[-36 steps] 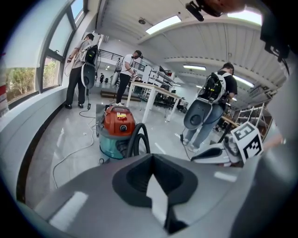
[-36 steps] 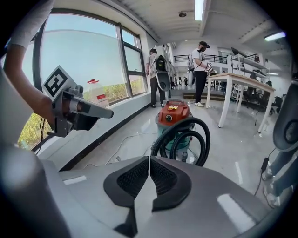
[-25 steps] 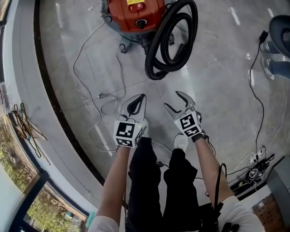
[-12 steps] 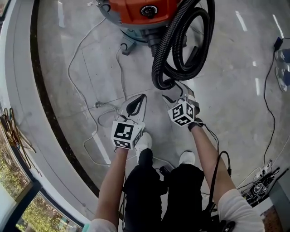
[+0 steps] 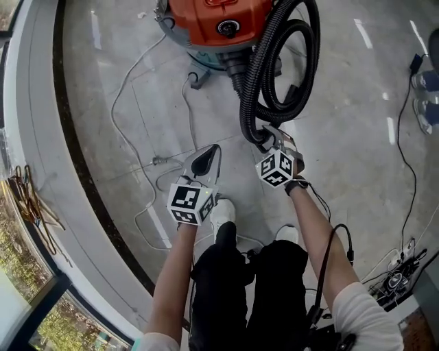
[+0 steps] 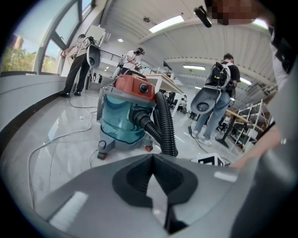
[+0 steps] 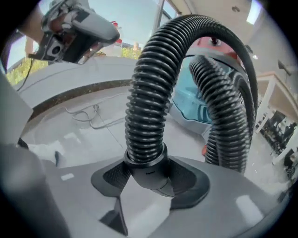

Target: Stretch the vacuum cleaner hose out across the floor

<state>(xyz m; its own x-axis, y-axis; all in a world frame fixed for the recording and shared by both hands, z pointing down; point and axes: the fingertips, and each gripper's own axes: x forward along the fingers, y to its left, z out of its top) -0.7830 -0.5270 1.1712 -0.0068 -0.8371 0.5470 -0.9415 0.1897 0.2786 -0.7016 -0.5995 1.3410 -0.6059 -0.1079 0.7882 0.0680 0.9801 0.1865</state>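
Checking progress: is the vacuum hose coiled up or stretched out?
Coiled: the hose hangs in stacked loops beside the vacuum, not laid out along the floor.

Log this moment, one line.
left gripper: shut, empty | right gripper: jaws just closing on black ribbed plastic hose end | hose: coiled by orange vacuum cleaner

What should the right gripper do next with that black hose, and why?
Probably draw the end cuff back toward the person, away from the vacuum cleaner. The right gripper has just been closing its jaws, which now press on that cuff, while the hose is coiled against the vacuum cleaner, not yet stretched out.
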